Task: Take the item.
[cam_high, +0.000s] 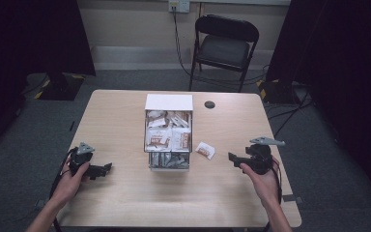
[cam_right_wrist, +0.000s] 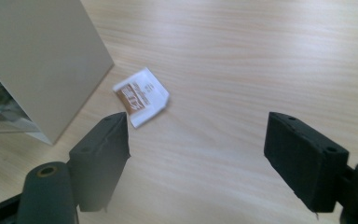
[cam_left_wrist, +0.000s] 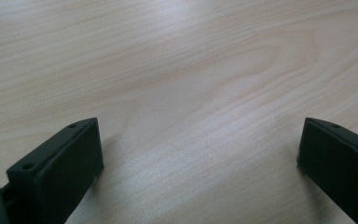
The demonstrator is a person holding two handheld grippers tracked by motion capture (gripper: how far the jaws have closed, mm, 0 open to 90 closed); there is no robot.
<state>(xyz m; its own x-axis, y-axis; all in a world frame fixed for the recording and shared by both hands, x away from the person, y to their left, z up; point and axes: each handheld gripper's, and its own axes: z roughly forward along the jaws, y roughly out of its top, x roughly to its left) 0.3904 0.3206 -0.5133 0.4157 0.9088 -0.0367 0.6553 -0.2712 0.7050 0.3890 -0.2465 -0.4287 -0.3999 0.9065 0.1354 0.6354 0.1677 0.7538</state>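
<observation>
A white open-topped box (cam_high: 168, 102) full of white and brown sachets stands in the middle of the table. One loose white and brown sachet (cam_high: 205, 150) (cam_right_wrist: 141, 96) lies flat on the wood just right of the box. My right gripper (cam_high: 232, 158) (cam_right_wrist: 196, 154) is held to the right of that sachet, pointing toward it; its jaws stand wide apart with only bare wood between them. My left gripper (cam_high: 107, 168) (cam_left_wrist: 199, 161) rests low at the table's left side, jaws wide open over bare wood.
The table (cam_high: 125, 116) is pale wood with a black round cap (cam_high: 209, 104) near its far edge. A black folding chair (cam_high: 224, 46) stands behind the table. The box's grey side wall (cam_right_wrist: 42, 60) rises at the left of the right gripper view.
</observation>
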